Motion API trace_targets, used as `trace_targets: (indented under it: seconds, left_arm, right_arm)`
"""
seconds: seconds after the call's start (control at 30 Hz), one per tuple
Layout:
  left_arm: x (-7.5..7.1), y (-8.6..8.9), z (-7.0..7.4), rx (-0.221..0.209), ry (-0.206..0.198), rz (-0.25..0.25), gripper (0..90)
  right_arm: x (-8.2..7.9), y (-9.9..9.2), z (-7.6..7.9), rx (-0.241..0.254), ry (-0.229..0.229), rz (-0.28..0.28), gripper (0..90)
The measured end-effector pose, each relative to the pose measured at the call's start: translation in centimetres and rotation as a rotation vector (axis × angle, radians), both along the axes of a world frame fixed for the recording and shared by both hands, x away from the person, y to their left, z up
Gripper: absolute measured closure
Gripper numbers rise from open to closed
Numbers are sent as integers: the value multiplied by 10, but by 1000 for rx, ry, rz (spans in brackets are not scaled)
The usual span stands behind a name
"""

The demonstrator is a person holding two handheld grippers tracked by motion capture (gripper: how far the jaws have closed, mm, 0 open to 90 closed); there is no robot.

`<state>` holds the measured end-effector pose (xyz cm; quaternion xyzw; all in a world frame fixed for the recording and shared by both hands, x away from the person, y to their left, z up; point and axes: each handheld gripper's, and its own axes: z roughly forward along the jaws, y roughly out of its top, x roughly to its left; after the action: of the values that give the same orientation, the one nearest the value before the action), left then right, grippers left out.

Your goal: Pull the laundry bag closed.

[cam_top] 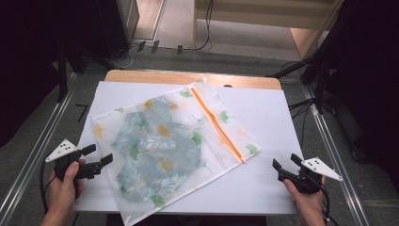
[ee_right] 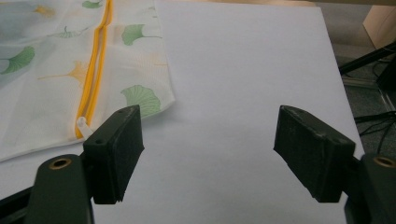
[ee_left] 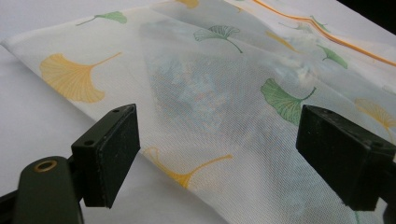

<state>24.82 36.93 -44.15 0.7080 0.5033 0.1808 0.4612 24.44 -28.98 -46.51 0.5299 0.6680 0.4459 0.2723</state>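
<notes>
Reaching for the mesh laundry bag (cam_top: pixel 174 141) is the step in hand, as I judge it, and neither pair of tongs has touched it yet. The bag lies flat and askew across the middle of the white sheet (cam_top: pixel 268 117) that covers the table (cam_top: pixel 141 75): one corner points toward the far edge, one hangs just past the near edge, and a folded flower-print cloth (cam_top: pixel 155 150) shows dimly through the mesh. An orange zipper (cam_top: pixel 217 126) runs along the bag's right side, from the far corner down toward the right one, and in the right gripper view its white pull (ee_right: pixel 82 125) sits at the near end of the track, just beside the left jaw. The left gripper (cam_top: pixel 99 157) hovers at the near left edge of the sheet, jaws spread wide, with the bag's left border lying ahead of them. The right gripper (cam_top: pixel 285 163) rests near the sheet's near right corner, also gaping and holding nothing, well apart from the bag. To do this well, the left tongs should come in low and level and pinch only the mesh border, not the cloth inside, so that the bag stays put while it is worked. The right tongs should close squarely on the small pull, not on the orange tape. The thin mesh will likely slide and wrinkle on the smooth sheet if dragged sideways, so steady anchoring before any tug seems wise.
</notes>
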Motion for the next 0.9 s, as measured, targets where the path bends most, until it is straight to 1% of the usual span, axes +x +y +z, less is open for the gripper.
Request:
trace_targets:
  seconds: [0.1, 0.13, 0.17, 0.2, 0.23, 0.27, 0.4, 0.43, 0.47, 0.5, 0.53, 0.57, 0.6, 0.63, 0.67, 0.77, 0.8, 0.83, 0.87, 0.9]
  left_arm:
    - [1, -1, 0, 4, 1, 3, 137]
    - [1, -2, 0, 7, 4, 4, 137]
    - [1, -2, 0, 7, 4, 4, 137]
    - [1, -3, -1, 15, 2, 3, 137]
    - [1, -3, -1, 15, 2, 3, 137]
    - [1, -4, -1, 22, 4, 8, 137]
    - [0, -5, -1, 35, 6, 15, 137]
    - [0, -4, -1, 40, 17, 28, 137]
    - [0, -4, -1, 40, 17, 28, 137]
    - [1, -3, -1, 33, 29, 39, 137]
    - [2, 0, -3, 18, 48, 61, 137]
    - [2, 2, -4, 17, 54, 72, 137]
    - [2, 2, -4, 17, 54, 72, 137]
    - [3, 3, -4, 29, 60, 93, 137]
    - [4, 5, -5, 27, 76, 116, 137]
    - [6, 6, -9, 11, 103, 109, 136]
    - [6, 6, -9, 11, 103, 109, 136]
    - [7, 3, -11, 4, 126, 97, 136]
    - [9, 1, -13, -15, 150, 82, 136]
    - [10, -1, -14, -27, 165, 79, 135]
  right_arm:
    - [3, 1, -1, -2, 1, -1, 250]
    - [5, 4, -1, 4, 18, 6, 257]
    - [5, 4, -1, 4, 18, 6, 257]
    - [7, 7, 0, 15, 24, 6, 270]
    - [7, 7, 0, 15, 24, 6, 270]
    - [9, 10, 2, 27, 22, 12, 288]
    - [10, 15, 3, 18, 26, 28, 299]
    - [11, 19, 3, 11, 34, 39, 304]
    - [12, 20, 3, 10, 37, 42, 304]
    - [12, 20, 3, 10, 37, 42, 304]
    - [14, 23, 3, 15, 39, 52, 304]
    - [15, 24, 3, 14, 38, 56, 305]
    - [15, 24, 3, 14, 38, 56, 305]
    - [16, 25, 4, 14, 40, 58, 304]
    - [19, 28, 3, 2, 44, 58, 302]
    - [24, 32, 0, 3, 59, 53, 299]
    - [27, 33, -1, 5, 64, 53, 298]
    - [31, 34, -2, 12, 71, 50, 294]
    - [33, 35, -3, 15, 76, 48, 292]
    - [37, 36, -4, 14, 84, 44, 289]
